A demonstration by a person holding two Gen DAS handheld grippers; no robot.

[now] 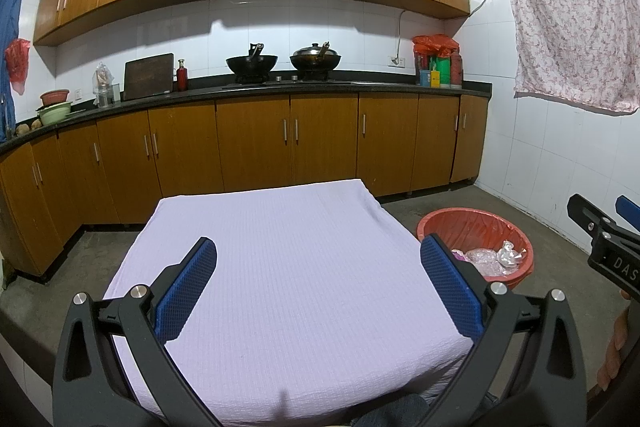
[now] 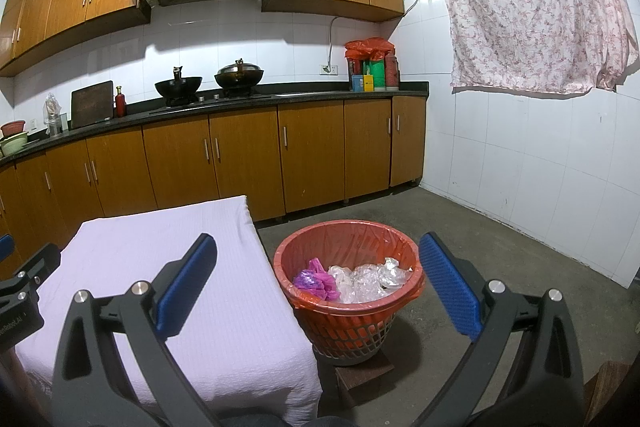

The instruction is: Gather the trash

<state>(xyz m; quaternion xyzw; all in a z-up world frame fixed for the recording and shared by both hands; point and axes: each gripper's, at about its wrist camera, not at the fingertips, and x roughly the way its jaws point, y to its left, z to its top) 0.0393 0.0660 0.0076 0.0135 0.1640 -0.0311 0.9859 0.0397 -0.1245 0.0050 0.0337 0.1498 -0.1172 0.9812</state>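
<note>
Several crumpled pieces of trash, a purple-pink plastic bag [image 2: 314,279] and clear film wrappers [image 2: 368,277], lie inside the red mesh plastic bin [image 2: 348,335], which wears a red liner bag so the load can be lifted out whole. It stands on the concrete floor [image 2: 500,259] just beside the right edge of the desk under its lilac woven cloth [image 1: 280,267], probably so litter drops straight in. No trash shows on the cloth, so collecting looks finished. Both the left tongs [image 1: 318,287] and right tongs [image 2: 318,287] hang spread apart and hold nothing
</note>
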